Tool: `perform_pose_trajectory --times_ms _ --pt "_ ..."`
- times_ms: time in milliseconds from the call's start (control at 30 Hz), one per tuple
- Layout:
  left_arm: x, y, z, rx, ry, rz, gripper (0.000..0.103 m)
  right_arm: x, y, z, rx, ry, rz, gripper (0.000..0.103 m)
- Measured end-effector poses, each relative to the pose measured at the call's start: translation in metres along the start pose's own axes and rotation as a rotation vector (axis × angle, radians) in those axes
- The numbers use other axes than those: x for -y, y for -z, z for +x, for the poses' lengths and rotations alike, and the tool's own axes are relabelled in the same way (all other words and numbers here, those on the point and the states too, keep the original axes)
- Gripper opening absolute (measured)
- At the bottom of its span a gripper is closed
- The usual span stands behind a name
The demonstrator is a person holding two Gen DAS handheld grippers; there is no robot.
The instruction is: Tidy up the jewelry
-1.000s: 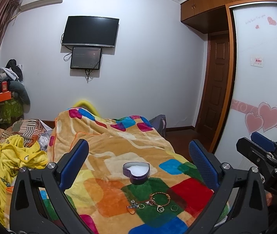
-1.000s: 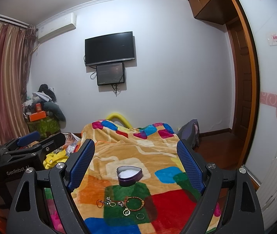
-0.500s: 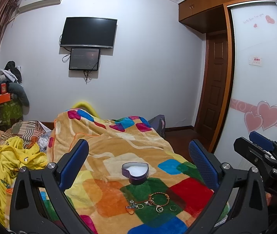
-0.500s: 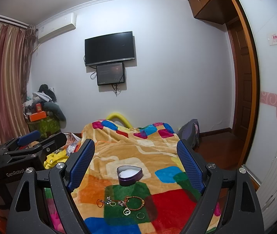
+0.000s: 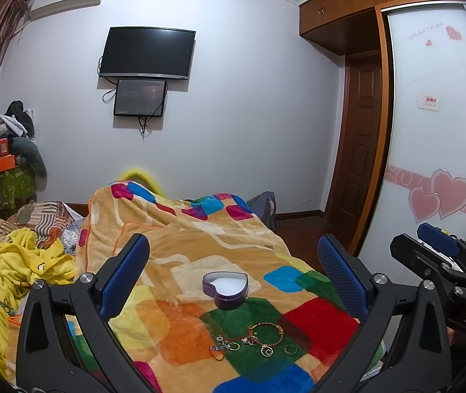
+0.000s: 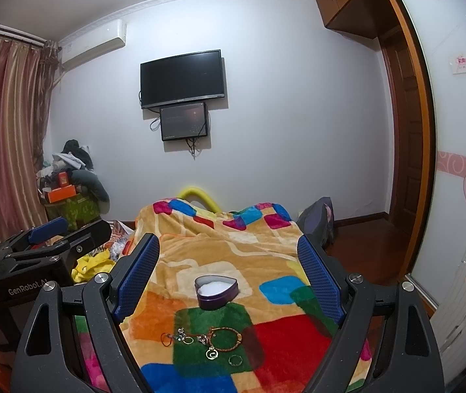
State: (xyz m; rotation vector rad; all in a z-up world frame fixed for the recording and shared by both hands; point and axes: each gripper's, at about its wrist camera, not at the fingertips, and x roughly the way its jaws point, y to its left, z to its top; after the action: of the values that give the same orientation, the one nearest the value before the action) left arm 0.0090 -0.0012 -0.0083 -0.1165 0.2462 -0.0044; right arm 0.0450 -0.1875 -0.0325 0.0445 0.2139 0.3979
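Observation:
A purple heart-shaped box (image 5: 225, 289) with a white lining stands open on the patchwork blanket (image 5: 183, 294); it also shows in the right wrist view (image 6: 216, 291). Just in front of it lie a beaded bracelet (image 5: 265, 330), a small ring (image 5: 290, 348) and several other small rings and charms (image 5: 229, 345). The right wrist view shows the bracelet (image 6: 225, 339) and ring (image 6: 235, 360) too. My left gripper (image 5: 233, 281) is open and empty, held above the blanket. My right gripper (image 6: 229, 275) is open and empty, beside it to the right.
A yellow blanket (image 5: 10, 271) and crumpled bedding lie left of the bed. A wardrobe with heart stickers (image 5: 439, 150) and a wooden door (image 5: 360, 154) stand at the right. A suitcase (image 6: 462, 298) stands at the right. A TV (image 5: 147, 52) hangs on the far wall.
Both views drift only slightly. The box and jewelry lie where they were, and both grippers stay open.

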Motion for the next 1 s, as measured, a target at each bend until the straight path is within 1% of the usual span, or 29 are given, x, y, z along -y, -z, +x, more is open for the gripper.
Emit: perform_pose_trajectory --times_ms 300,467,600,767,900,1000 --pt "-0.002 0.003 0.004 -0.012 0.017 -0.001 0.103 0.002 0.003 0.004 -0.023 0.030 -0.013 0.084" --pt "-0.007 0.008 0.013 -0.041 0.004 -0.020 0.103 0.005 0.010 0.015 -0.077 0.067 -0.048 0.084" --pt "-0.015 0.018 0.032 -0.104 -0.012 -0.046 0.103 0.010 0.022 0.029 -0.150 0.084 -0.068 0.084" --pt "-0.029 0.034 0.059 -0.198 -0.047 -0.055 0.103 0.016 0.041 0.050 -0.260 0.073 -0.078 0.084" --pt "-0.040 0.055 0.083 -0.296 -0.064 -0.051 0.103 0.021 0.060 0.067 -0.347 0.050 -0.078 0.084" --pt "-0.051 0.074 0.100 -0.388 -0.052 -0.068 0.099 0.025 0.076 0.080 -0.413 0.047 -0.085 0.084"
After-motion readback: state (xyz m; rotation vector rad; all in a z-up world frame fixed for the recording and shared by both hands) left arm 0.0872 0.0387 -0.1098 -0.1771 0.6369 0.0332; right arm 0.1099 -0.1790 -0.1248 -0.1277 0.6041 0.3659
